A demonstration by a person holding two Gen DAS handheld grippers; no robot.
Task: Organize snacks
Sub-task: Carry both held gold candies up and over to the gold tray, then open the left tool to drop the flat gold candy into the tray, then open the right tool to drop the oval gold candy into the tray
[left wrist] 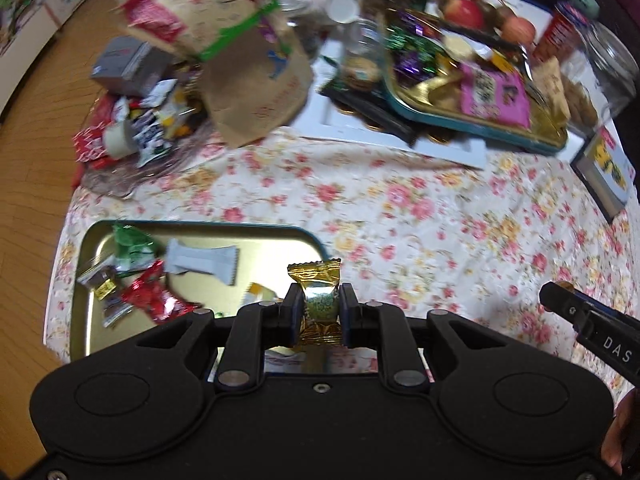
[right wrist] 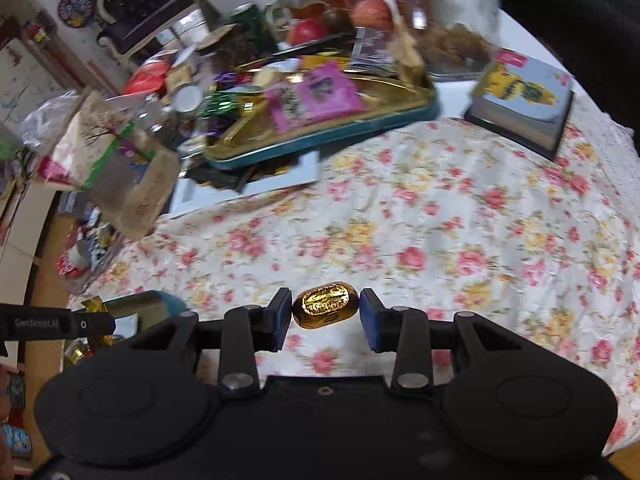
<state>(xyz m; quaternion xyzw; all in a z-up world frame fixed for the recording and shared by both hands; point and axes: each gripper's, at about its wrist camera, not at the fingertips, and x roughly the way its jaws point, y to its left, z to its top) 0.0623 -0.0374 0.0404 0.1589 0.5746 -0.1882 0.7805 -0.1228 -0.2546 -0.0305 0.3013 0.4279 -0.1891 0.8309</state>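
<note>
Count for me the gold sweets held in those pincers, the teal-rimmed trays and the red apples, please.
Gold sweets held: 2, the gold packet sweet in the left gripper and the gold ingot sweet in the right gripper
Teal-rimmed trays: 2, the near tray and the far tray
Red apples: 2, the larger apple and the smaller apple
Total: 6

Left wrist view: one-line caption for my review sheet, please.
Left gripper shut on a gold-wrapped candy above a floral tablecloth, beside a tin tray of wrapped snacks.
</note>
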